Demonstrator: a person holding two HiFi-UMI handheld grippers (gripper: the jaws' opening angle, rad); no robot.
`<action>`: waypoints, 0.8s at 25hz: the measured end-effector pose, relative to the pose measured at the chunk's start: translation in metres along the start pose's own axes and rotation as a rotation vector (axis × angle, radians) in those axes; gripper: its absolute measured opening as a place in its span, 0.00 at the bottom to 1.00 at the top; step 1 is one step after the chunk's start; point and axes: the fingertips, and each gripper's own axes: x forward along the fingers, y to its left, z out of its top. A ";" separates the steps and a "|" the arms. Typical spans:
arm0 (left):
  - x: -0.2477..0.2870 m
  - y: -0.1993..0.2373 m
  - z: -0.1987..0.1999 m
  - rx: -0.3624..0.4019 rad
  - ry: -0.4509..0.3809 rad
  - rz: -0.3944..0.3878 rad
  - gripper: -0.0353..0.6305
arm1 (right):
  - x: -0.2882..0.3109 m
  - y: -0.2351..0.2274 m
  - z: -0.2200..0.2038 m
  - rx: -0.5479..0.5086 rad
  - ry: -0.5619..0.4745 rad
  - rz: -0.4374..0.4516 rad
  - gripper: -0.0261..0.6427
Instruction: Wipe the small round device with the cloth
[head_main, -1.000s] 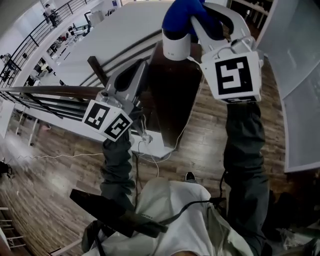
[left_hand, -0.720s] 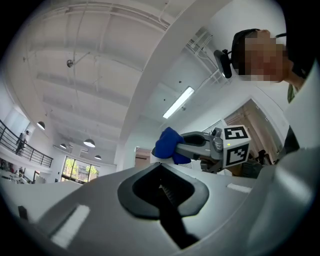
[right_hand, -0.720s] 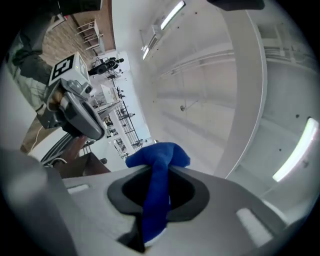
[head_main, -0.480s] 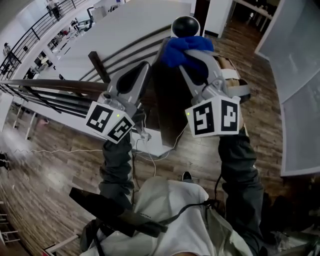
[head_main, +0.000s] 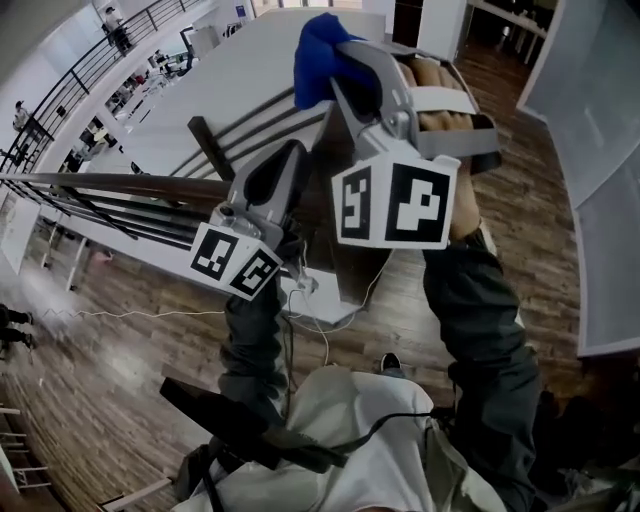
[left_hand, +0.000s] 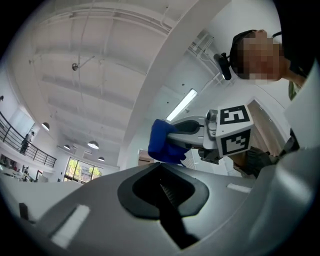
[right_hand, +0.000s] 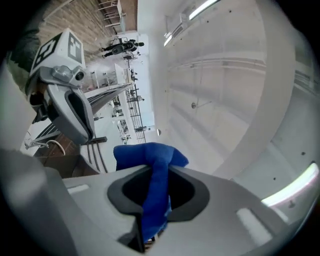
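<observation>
A blue cloth (head_main: 316, 52) is bunched at the top of the head view, and my right gripper (head_main: 338, 62) is shut on it. The right gripper view shows the cloth (right_hand: 150, 165) hanging through the closed jaws of that gripper (right_hand: 150, 212). My left gripper (head_main: 296, 152) is held lower and to the left, jaws together with nothing between them. From the left gripper view the cloth (left_hand: 164, 142) and right gripper (left_hand: 176, 136) hang just above and ahead. The small round device shows in no view.
A dark wooden panel (head_main: 322, 225) stands below the two grippers. A dark handrail (head_main: 110, 185) runs off to the left. A white box with loose cables (head_main: 325, 298) lies on the wood floor (head_main: 120, 330). The person's legs and torso fill the lower middle.
My right gripper has swung up and left with the cloth, closer to the camera. The round device, seen at the top before, is out of sight. The left gripper hardly moved.
</observation>
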 end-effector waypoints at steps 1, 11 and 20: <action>-0.001 -0.001 -0.002 -0.001 0.003 -0.001 0.06 | 0.005 0.005 -0.003 -0.021 0.027 0.007 0.15; -0.027 0.013 0.007 0.028 -0.005 0.042 0.06 | -0.002 0.098 -0.011 -0.085 0.178 0.225 0.15; -0.029 0.001 0.010 0.014 -0.011 0.024 0.06 | 0.011 0.073 -0.002 -0.019 0.210 0.163 0.15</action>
